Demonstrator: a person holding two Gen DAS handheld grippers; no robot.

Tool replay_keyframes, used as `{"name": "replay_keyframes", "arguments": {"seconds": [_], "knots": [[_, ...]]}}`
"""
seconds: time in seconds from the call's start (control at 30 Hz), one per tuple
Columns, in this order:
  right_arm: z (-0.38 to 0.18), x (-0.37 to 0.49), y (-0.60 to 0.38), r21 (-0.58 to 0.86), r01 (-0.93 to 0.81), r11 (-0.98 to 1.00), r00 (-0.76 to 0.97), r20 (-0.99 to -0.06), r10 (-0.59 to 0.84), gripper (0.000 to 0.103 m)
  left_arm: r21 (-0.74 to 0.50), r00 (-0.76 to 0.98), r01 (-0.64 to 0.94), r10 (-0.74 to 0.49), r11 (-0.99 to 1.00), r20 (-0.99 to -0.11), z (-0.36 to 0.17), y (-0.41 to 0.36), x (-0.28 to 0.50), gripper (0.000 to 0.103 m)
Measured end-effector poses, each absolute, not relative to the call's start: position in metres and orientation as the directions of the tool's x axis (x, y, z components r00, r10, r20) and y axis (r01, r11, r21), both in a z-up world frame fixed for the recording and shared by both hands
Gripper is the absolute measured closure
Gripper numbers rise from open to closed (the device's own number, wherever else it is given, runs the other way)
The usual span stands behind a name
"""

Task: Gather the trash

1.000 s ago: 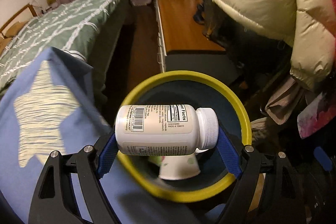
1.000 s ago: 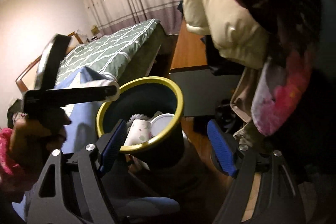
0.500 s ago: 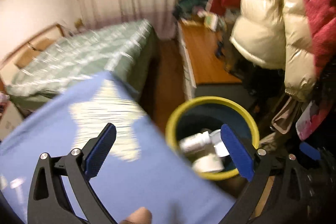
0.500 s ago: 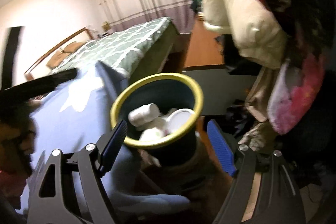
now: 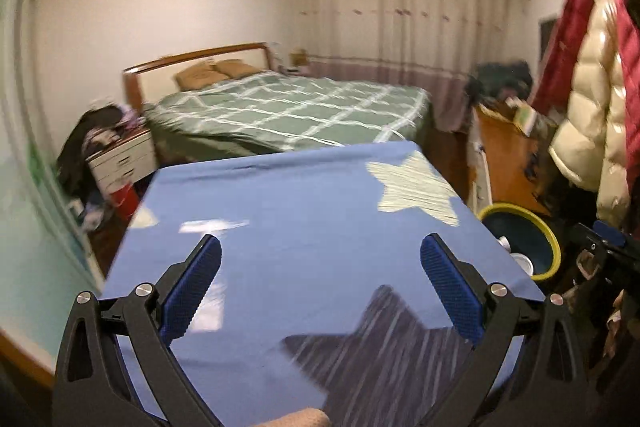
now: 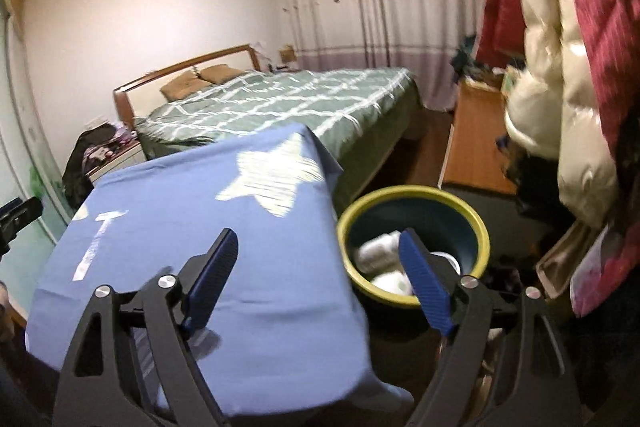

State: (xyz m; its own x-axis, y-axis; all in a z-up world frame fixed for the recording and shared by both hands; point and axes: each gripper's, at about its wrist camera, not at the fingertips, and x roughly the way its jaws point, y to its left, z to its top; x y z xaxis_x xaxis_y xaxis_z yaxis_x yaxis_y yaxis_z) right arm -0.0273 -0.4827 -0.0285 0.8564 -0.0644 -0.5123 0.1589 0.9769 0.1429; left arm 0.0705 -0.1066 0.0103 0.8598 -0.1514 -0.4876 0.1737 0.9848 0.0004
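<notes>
The trash bin, dark blue with a yellow rim (image 6: 412, 193), stands on the floor at the right corner of a table under a blue star-print cloth (image 6: 180, 207). Inside it lie a white pill bottle (image 6: 376, 249) and white paper cups (image 6: 392, 283). My right gripper (image 6: 316, 247) hovers over the table's right edge and the bin's near rim, its jaws opening with nothing between them. My left gripper (image 5: 320, 255) is open and empty above the blue cloth (image 5: 300, 207). In that view the bin (image 5: 520, 215) sits off to the right.
A bed with a green checked cover (image 5: 288, 111) fills the room behind the table. A wooden dresser (image 6: 472, 147) stands to the right past the bin. Puffy cream and red coats (image 6: 560, 87) hang over the bin's right side. A cluttered nightstand (image 5: 120, 155) is at the left.
The left gripper opened and dropped the white bottle into the bin, then swung left and up over the blue table. The right gripper rose and turned left.
</notes>
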Motion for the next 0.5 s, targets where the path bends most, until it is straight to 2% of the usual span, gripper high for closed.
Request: {"name": "replay_keyframes", "arguments": {"seconds": [0.2, 0.5], "knots": [[-0.011, -0.041, -0.454, 0.114, 0.126, 0.985, 0.881, -0.469, -0.059, 0.023, -0.012, 0.894, 0.124, -0.117, 0.992, -0.432, 0.014, -0.062, 0.025, 0.005], [-0.010, -0.056, -0.444, 0.098, 0.124, 0.987, 0.884, -0.462, -0.065, 0.023, -0.075, 0.899, 0.084, -0.108, 0.994, -0.425, 0.007, -0.044, -0.008, 0.005]]}}
